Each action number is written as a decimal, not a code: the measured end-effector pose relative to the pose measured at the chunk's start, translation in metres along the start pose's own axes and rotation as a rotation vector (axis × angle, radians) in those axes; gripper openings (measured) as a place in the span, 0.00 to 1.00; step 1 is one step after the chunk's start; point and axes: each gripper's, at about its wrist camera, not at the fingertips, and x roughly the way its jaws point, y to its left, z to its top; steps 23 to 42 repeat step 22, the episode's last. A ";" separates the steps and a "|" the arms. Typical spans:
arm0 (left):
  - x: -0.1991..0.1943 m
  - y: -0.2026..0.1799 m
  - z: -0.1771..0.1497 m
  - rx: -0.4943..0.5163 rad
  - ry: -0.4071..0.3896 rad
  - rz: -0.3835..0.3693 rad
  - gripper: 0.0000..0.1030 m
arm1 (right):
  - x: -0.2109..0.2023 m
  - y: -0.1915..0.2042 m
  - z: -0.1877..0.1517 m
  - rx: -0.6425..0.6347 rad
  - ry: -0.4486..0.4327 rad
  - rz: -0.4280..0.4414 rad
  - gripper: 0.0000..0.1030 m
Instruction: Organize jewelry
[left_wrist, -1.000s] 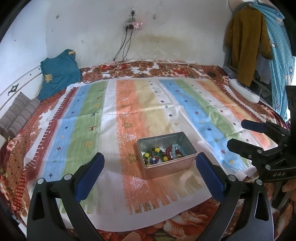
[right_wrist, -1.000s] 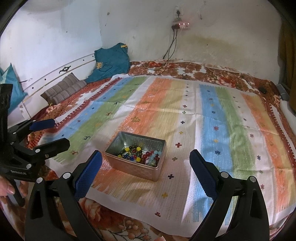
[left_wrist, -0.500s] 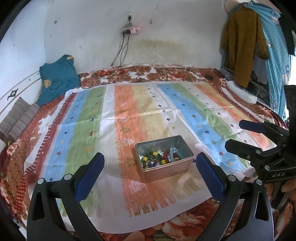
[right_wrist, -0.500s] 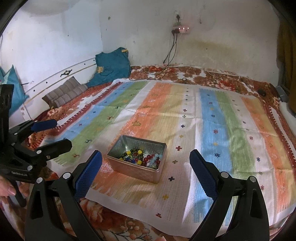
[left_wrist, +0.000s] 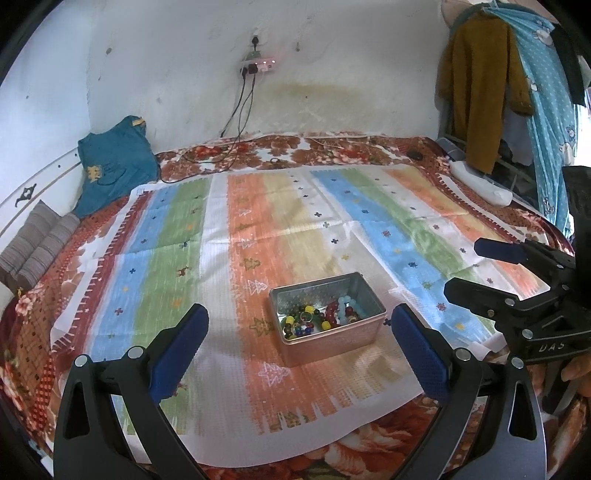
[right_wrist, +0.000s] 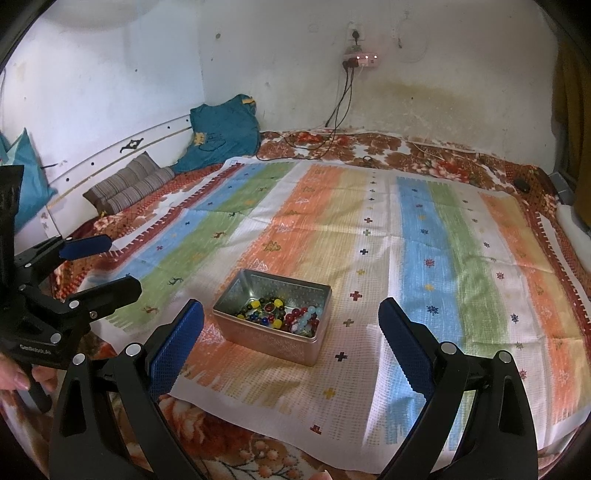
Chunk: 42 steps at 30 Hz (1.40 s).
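Tin: an open metal tin sits low and centre in both views, on the orange band of a striped cloth spread over a bed.
Jewelry: a heap of beads in yellow, red, pale blue and darker colours lies gathered in the tin's near half; strung or loose cannot be told. No piece shows on the cloth outside it.
Left gripper: jaws spread wide, nothing between them, held above the near edge of the cloth and aimed at the tin. It also appears at the left edge of the right wrist view.
Right gripper: jaws likewise wide apart and empty, the tin framed between the blue pads. It also appears at the right edge of the left wrist view.
Step in hand: both tools hang short of the tin. This fits either beads waiting to be sorted out, or beads gathered in with the job finished.
Next move: the pictures do not settle one.
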 end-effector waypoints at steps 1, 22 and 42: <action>0.000 0.000 0.000 -0.001 0.000 0.000 0.94 | 0.000 0.001 0.000 -0.001 0.000 -0.001 0.93; -0.001 -0.002 0.000 0.002 -0.015 -0.014 0.94 | -0.004 -0.005 0.000 -0.010 -0.016 -0.011 0.93; -0.001 -0.002 0.000 0.002 -0.015 -0.014 0.94 | -0.004 -0.005 0.000 -0.010 -0.016 -0.011 0.93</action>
